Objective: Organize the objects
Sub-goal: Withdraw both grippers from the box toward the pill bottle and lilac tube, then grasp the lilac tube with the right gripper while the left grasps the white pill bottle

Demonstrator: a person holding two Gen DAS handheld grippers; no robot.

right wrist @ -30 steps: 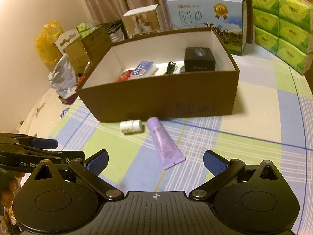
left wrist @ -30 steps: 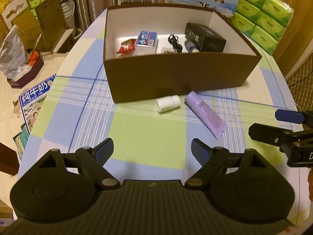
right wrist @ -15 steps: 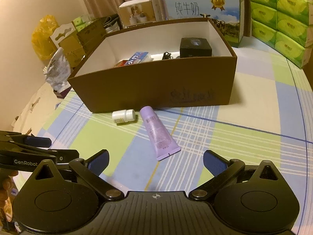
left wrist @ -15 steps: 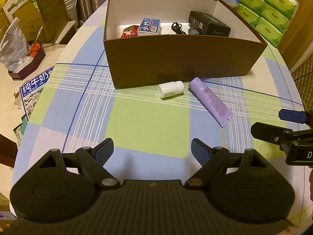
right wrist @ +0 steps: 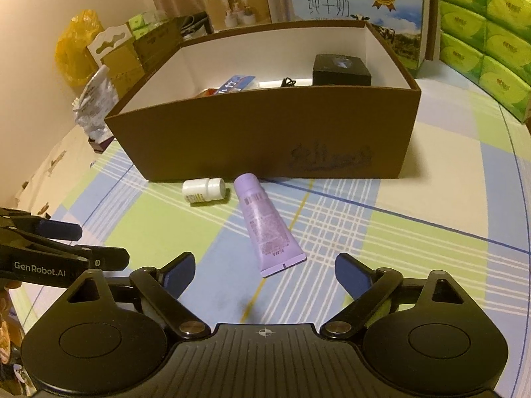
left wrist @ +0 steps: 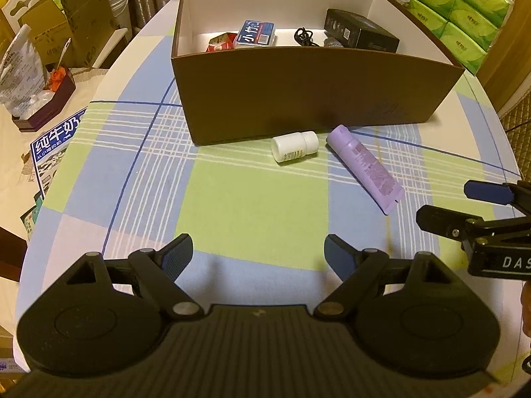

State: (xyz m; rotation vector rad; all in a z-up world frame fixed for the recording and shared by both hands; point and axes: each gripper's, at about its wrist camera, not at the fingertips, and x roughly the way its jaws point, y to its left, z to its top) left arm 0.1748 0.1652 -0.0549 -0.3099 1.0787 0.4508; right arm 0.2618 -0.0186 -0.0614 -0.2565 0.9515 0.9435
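Observation:
A brown box stands on the checked tablecloth. Inside lie a black box, a blue packet, a red packet and a black cable. In front of it lie a white pill bottle and a purple tube. My left gripper is open and empty, short of the bottle. My right gripper is open and empty, just short of the tube's flat end. Each gripper also shows in the other's view: the right one, the left one.
Green tissue packs and a milk carton box stand behind and right of the box. Cardboard packages, a foil bag and a leaflet lie off the table's left edge.
Both grippers have drawn closer to the table and the box; the bottle and tube look nearer. Both stay open. Nothing on the table has moved.

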